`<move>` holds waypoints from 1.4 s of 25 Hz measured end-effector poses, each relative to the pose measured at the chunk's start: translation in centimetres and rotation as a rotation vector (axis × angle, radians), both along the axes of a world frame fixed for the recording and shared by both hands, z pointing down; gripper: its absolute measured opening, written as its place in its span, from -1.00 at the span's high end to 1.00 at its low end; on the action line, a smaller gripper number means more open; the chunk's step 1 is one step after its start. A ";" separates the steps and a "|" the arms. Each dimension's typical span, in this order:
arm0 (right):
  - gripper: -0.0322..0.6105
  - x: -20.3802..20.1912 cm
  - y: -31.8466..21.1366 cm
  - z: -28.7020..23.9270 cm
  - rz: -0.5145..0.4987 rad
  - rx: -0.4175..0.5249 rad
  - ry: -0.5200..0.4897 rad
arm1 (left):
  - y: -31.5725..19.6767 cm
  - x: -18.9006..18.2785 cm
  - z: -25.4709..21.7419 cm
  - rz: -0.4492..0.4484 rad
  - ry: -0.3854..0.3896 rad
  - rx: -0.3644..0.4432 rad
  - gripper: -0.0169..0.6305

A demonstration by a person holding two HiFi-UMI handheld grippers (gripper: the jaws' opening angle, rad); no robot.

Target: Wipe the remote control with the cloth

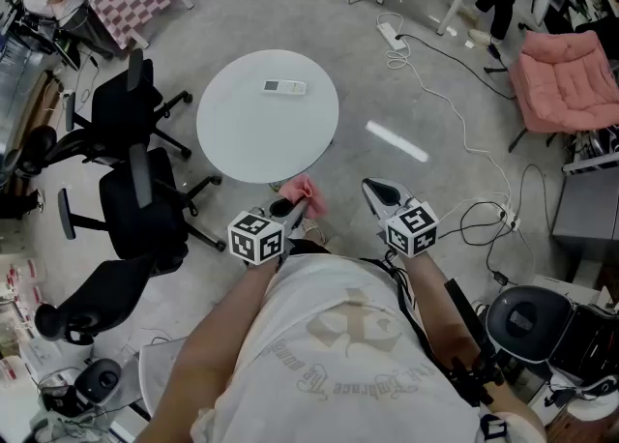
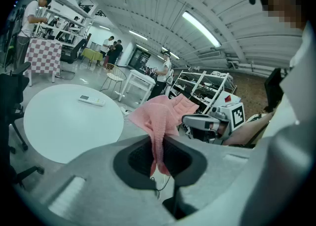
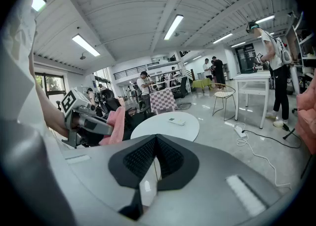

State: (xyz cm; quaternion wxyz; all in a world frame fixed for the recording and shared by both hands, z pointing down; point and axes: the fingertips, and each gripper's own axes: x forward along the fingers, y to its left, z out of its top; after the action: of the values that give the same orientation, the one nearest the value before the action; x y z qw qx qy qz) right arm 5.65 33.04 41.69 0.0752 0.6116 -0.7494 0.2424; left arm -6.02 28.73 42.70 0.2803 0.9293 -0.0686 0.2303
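Round white table point(image 1: 253, 136): stands ahead of the person, well apart from both grippers. Top is bare except for one item.

Cloth point(image 1: 302, 195): pink, clamped in the left gripper point(image 1: 283, 209), which is held off the table's near edge. In the left gripper view the pads are closed on a narrow hanging fold of it point(image 2: 160, 121). The rest bunches up past the jaw tips and a short tail dangles below.

Right gripper point(image 1: 379, 193): to the right of the left one, also short of the table. Its jaws are together with nothing between them point(image 3: 155, 143).

Remote control point(image 1: 284, 87): small and white, lying flat on the far half of the table, untouched. Wiping not yet begun.

Handling, judged:
- The cloth looks soft, limp and light. The present pinch holds only a fold, so the loose bunch would do the wiping.
- The remote looks light, rigid and smooth. On that slick top it would likely skate under a wipe.
- Steadying it would fall to the empty right gripper, by the long edges or one end.

Not resolved:
- The remote's buttons, and which face is up, are too small to tell.
- The table's base is hidden under its top.
- The cloth's full size is hidden in the bunching.
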 end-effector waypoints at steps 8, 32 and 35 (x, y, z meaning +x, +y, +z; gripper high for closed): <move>0.88 -0.2 1.8 -0.6 0.018 0.023 -0.003 | 1.5 -0.8 -0.9 -0.002 0.000 0.022 0.88; 0.88 0.8 -3.4 0.6 0.057 -0.004 -0.015 | -4.2 0.5 -0.1 0.019 0.013 0.010 0.88; 0.88 1.2 -5.6 0.6 0.056 -0.009 -0.013 | -6.5 0.8 -0.1 0.018 0.012 0.004 0.88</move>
State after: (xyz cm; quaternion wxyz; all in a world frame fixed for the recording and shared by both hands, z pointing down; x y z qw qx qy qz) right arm 6.84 27.48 42.27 0.0664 0.6304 -0.7313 0.2517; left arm -5.19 22.22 42.59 0.2769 0.9319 -0.0588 0.2270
